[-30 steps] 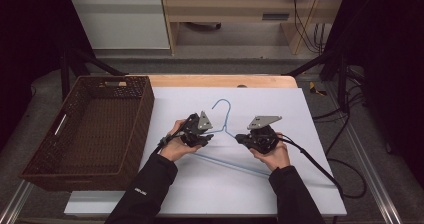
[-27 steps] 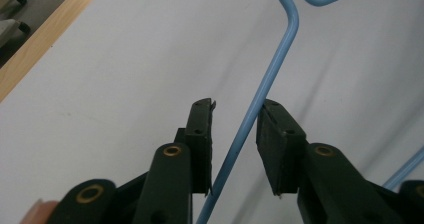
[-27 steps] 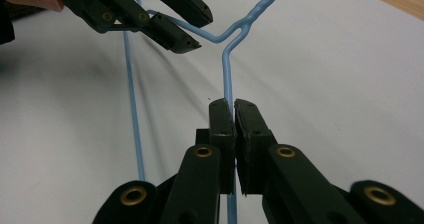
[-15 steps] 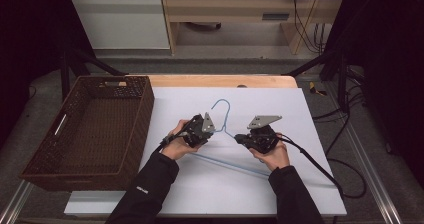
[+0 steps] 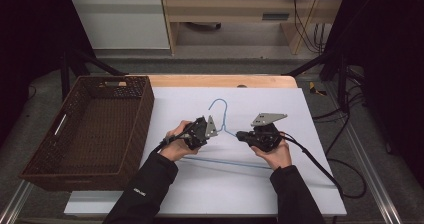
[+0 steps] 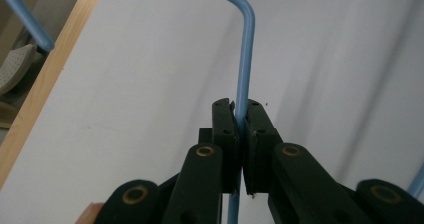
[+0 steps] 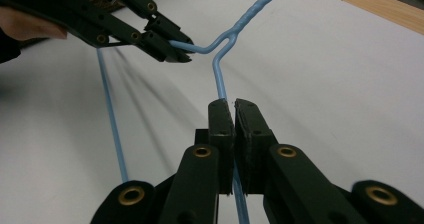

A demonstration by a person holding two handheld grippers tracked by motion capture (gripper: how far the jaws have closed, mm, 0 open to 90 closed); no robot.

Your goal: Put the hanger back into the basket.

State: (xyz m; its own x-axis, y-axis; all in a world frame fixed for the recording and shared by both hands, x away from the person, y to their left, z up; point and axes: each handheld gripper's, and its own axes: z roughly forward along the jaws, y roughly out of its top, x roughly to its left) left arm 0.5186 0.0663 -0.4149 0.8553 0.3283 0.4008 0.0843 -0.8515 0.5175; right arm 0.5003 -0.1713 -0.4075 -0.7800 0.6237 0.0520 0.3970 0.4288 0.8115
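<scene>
— Hanger (image 5: 223, 134): condition and location?
— Thin blue wire, hook pointing away from the person, long bottom bar nearest them. Lies near the middle of the white table (image 5: 310, 184).
— Held?
— Both shoulders. Left gripper (image 5: 202, 132): jaws have just been closing, now clamped on the wire. Right gripper (image 5: 243, 136): jaws pinched on the opposite sloping wire.
— Surroundings?
— Brown wicker basket (image 5: 75, 169), on the table's left edge, well apart from the hanger. Black cable (image 5: 320, 166) trailing off to the right.
</scene>
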